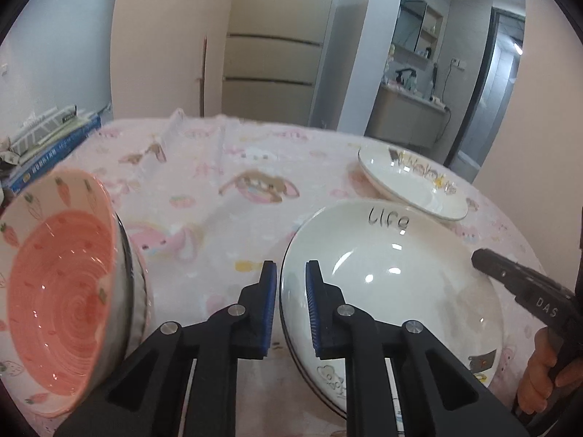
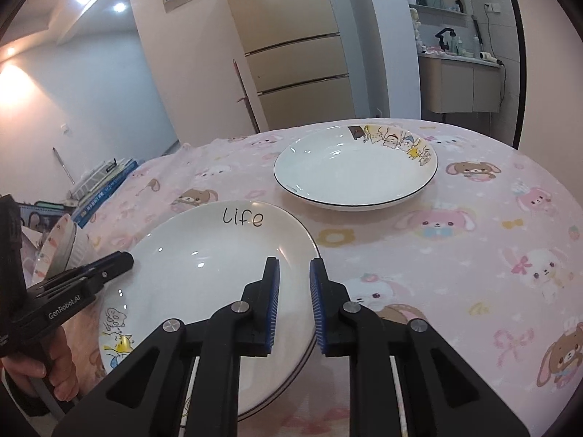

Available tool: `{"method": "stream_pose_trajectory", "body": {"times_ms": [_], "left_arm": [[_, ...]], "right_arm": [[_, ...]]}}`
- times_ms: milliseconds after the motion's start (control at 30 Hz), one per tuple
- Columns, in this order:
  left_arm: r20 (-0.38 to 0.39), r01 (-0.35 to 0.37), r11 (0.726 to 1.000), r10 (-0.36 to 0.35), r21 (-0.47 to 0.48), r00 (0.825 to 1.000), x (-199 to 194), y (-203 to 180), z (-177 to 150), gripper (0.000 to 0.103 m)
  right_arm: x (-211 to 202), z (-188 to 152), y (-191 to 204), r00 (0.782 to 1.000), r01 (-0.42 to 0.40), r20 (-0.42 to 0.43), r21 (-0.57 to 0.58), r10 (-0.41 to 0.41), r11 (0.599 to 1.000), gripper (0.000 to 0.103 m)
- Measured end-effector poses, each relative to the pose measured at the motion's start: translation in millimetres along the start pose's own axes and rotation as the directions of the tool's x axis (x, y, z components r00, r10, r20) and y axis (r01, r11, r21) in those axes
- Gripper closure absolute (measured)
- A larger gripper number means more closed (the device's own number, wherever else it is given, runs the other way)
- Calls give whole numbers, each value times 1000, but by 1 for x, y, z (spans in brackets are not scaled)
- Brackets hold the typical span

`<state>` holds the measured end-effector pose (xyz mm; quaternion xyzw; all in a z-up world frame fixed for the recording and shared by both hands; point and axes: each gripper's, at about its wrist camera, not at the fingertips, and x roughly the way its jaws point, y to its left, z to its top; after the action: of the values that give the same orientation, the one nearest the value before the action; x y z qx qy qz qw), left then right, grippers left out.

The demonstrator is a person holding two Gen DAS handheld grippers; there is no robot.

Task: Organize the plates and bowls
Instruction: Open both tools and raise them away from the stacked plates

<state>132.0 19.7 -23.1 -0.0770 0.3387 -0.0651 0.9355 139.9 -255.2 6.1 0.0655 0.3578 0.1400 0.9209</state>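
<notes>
- The left gripper (image 1: 290, 273) has its jaws drawn narrow across the near-left rim of the "life" plate (image 1: 393, 266), one blue pad inside the rim and one outside; whether the pads press is hard to tell.
- The right gripper (image 2: 294, 273) straddles the same plate's opposite rim, jaws equally narrow.
- Only the left view shows the inside of the pink carrot bowl (image 1: 60, 291), tilted, left of the jaws.
- The right view shows that bowl (image 2: 62, 251) only from the side, past the other gripper.
- The animal-border plate (image 2: 355, 167) lies flat beyond the jaws, whole in the right view, edge-on in the left.
- The plates rest on a pink cartoon tablecloth (image 2: 455, 255).
</notes>
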Motion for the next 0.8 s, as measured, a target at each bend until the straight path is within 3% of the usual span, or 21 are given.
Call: {"method": "stream_pose_trajectory", "body": {"times_ms": [33,200,267,367,500,700,800], "left_arm": [[8,11,1000,-11,-9,1000,-2,1,1,84],[-11,82,996,-83,-24,997,-1,-1,2,42],[6,80,997,-80,-2,997,-5,-6,1,36],[59,65,997,-67,45,996,-13,-18,-1,30],[115,105,993,-111,56,987,-24,-24,-2,17],[196,67,997,-76,49,978,-41,-32,5,17],[213,79,995,-89,57,973,-53,-37,17,17]], "right_arm": [[-1,0,0,1000,14,7,-1,-14,1000,86],[-5,1,-7,999,37,20,15,-37,999,86],[-7,1,-9,999,35,23,28,-36,999,85],[-13,2,-10,998,49,49,27,-50,998,77],[-24,3,-9,992,68,110,19,-69,998,63],[-43,13,-12,984,89,151,28,-92,996,54],[-70,29,-10,973,84,217,-16,-79,996,42]]}}
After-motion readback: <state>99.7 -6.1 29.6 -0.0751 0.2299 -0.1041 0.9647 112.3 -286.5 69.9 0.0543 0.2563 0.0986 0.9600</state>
